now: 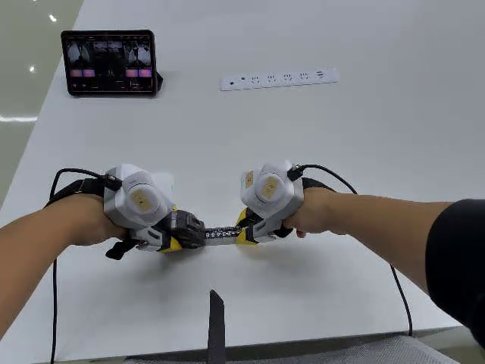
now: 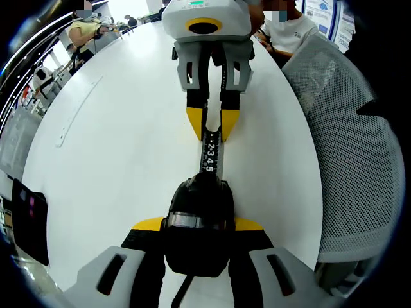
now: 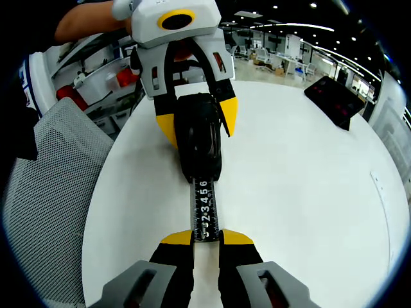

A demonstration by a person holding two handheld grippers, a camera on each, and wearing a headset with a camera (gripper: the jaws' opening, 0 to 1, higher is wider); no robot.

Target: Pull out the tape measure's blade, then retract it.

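The black tape measure case point(image 1: 186, 230) point(image 2: 200, 221) point(image 3: 199, 135) sits low over the white table, and my left gripper point(image 1: 168, 241) point(image 2: 200, 226) is shut on it. A short length of black blade with white numbers point(image 1: 222, 233) point(image 2: 210, 154) point(image 3: 204, 212) runs out of the case to the right. My right gripper point(image 1: 244, 233) point(image 3: 205, 239) is shut on the blade's tip, with its yellow-tipped fingers point(image 3: 177, 240) pinched on either side. In the left gripper view the right gripper point(image 2: 210, 125) faces me, clamped on the blade end. The two grippers stand close together, nose to nose.
A tablet point(image 1: 110, 62) stands at the table's far left and a white power strip point(image 1: 279, 78) lies beyond the grippers. A mesh chair point(image 2: 350, 154) point(image 3: 45, 192) sits beside the table's near edge. Cables point(image 1: 54, 288) trail from both grippers.
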